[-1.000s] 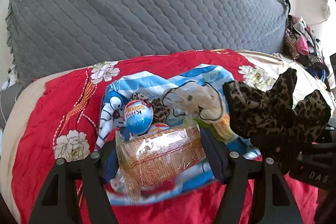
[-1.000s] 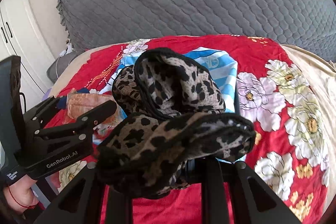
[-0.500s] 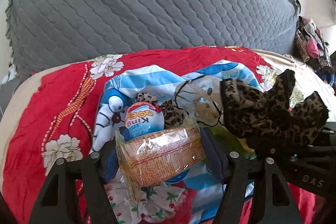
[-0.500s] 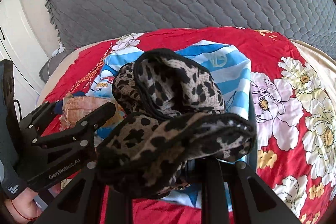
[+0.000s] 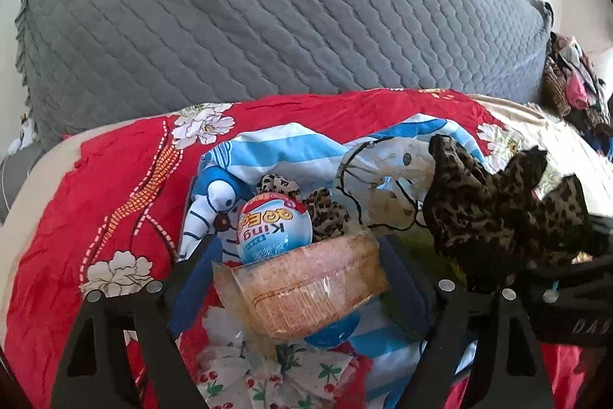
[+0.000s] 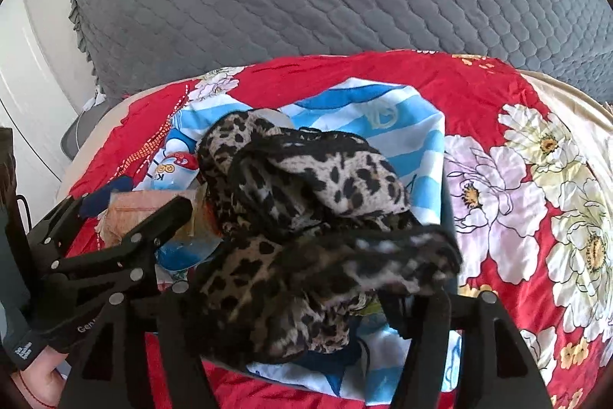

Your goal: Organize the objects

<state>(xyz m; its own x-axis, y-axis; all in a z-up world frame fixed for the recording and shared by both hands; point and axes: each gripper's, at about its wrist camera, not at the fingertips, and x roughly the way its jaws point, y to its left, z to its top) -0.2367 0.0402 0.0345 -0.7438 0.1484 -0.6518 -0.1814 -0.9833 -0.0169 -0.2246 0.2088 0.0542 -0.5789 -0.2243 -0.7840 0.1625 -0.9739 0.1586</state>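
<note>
Right wrist view: right gripper (image 6: 306, 298) fingertips buried under leopard-print cloth (image 6: 306, 217); contact point not visible. Cloth's near lobe, centre right, motion-blurred. Left gripper (image 6: 126, 217) cut by left frame edge; branding truncated to "Gen". Snack packet (image 6: 145, 207) mostly behind its finger.

Left wrist view: toy egg (image 5: 274, 227) lower half behind packet. Clothes pile (image 5: 574, 87), upper right, too small to sort. Right gripper lettering clipped at right frame edge.

ahead: we see the grey quilted cushion (image 5: 268, 10) closing the far side | centre: the blue striped cloth (image 5: 291, 156) is crowded by the egg toy (image 5: 274, 230) | sides: open red blanket (image 5: 95, 186), free to pass
</note>
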